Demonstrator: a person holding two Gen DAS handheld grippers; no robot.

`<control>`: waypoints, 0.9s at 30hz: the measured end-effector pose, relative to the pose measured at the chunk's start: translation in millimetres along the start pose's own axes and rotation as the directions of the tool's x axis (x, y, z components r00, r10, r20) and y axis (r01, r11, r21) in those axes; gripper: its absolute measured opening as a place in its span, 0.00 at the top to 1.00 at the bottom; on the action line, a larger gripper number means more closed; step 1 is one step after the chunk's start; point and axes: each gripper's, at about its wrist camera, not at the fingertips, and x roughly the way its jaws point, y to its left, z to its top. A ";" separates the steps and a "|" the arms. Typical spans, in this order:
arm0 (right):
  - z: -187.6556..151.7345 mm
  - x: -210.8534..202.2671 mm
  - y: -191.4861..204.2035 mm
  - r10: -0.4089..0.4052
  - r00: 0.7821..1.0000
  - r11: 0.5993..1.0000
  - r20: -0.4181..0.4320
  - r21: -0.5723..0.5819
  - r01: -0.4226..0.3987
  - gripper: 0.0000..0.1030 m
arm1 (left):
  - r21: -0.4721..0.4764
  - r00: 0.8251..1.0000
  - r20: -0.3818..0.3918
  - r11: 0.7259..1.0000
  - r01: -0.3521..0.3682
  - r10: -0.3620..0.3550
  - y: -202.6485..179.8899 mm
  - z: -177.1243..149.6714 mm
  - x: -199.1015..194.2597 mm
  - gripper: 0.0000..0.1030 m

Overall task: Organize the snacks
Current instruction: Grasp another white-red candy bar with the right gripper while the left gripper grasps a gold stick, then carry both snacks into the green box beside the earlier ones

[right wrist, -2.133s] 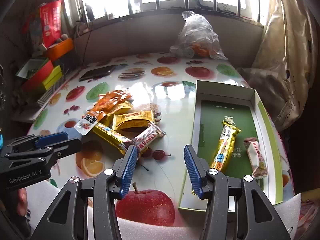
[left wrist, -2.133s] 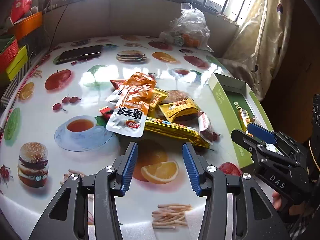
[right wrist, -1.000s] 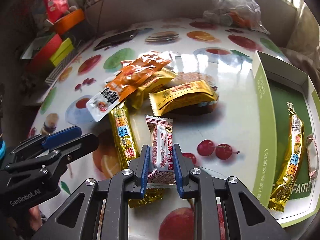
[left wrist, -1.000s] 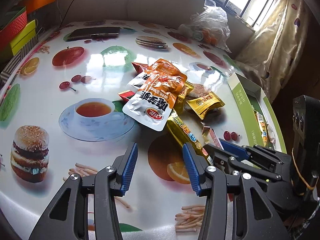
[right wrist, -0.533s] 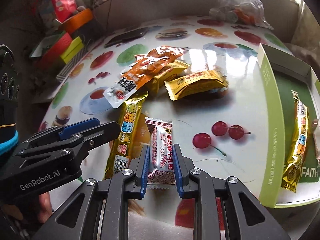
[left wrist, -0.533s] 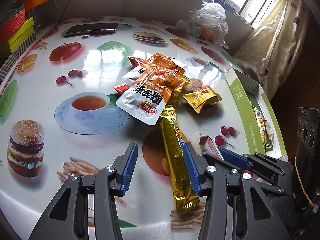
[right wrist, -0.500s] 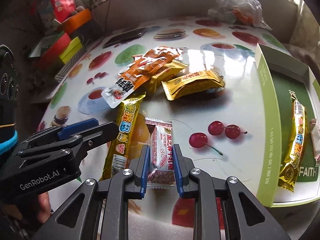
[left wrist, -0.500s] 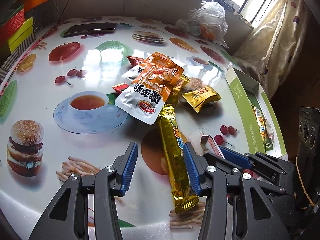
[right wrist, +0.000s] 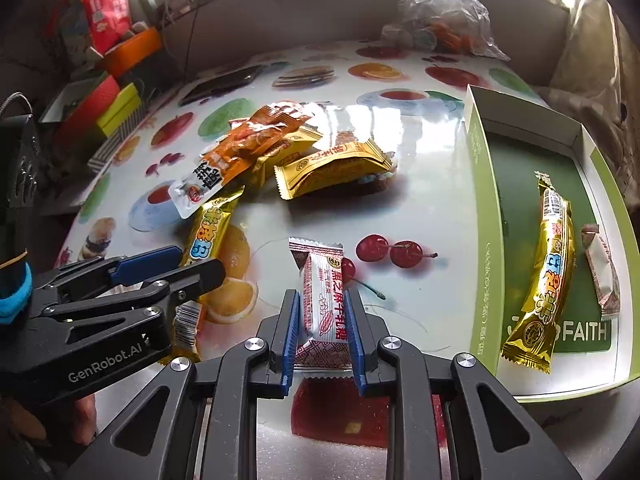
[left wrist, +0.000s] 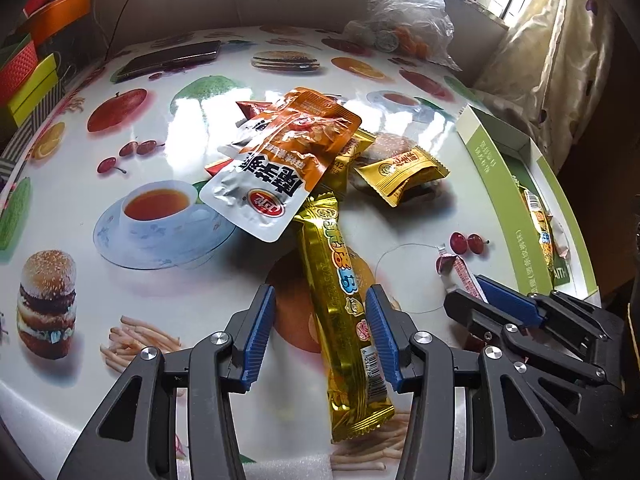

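My right gripper [right wrist: 320, 300] is shut on a white-and-red candy packet [right wrist: 322, 304], held just above the table; the left wrist view shows this gripper [left wrist: 472, 292] at the right with the packet [left wrist: 460, 272] sticking out. My left gripper [left wrist: 320, 332] is open, and a long gold snack bar [left wrist: 340, 292] lies on the table between its fingers. In the right wrist view the left gripper [right wrist: 192, 264] sits over that bar [right wrist: 208, 232]. Behind are an orange pouch [left wrist: 280, 160] and a gold packet [left wrist: 400, 168]. The green box [right wrist: 484, 200] holds a gold bar [right wrist: 548, 280] and a small white packet [right wrist: 602, 276].
The table has a printed food-pattern cloth. A phone [left wrist: 172, 58] lies at the far left, and a plastic bag [left wrist: 408, 28] stands at the back. Coloured boxes [left wrist: 28, 76] are stacked beyond the left edge. A curtain [left wrist: 560, 60] hangs to the right.
The left gripper has shifted so the long gold bar now lies between its fingers. The right gripper, still holding the candy packet, has drifted a little towards the green box.
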 end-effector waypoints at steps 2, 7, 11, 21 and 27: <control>-0.6 0.2 -0.2 0.000 1.000 1.000 0.001 0.003 0.000 0.79 | 0.010 1.000 0.003 1.000 -0.019 0.019 -1.7 -0.5 0.7 0.53; -1.1 -0.3 -0.1 -0.005 1.000 1.000 0.005 0.004 0.005 0.79 | 0.018 0.999 0.010 0.999 -0.037 0.036 -4.6 -1.0 1.3 0.53; -1.0 -1.2 -0.2 -0.008 1.000 1.000 0.008 0.007 0.008 0.79 | 0.024 0.998 0.018 0.998 -0.065 0.065 -6.3 -1.4 1.9 0.57; -1.3 -3.6 -1.0 -0.009 1.000 1.000 0.013 0.011 0.009 0.79 | 0.017 0.998 0.017 0.998 -0.057 0.057 -5.5 -2.7 -0.3 0.76; -1.6 -6.2 -1.0 -0.007 1.000 1.000 0.018 0.009 0.006 0.79 | 0.019 0.998 0.029 0.998 -0.054 0.053 -5.6 -4.1 -5.1 0.77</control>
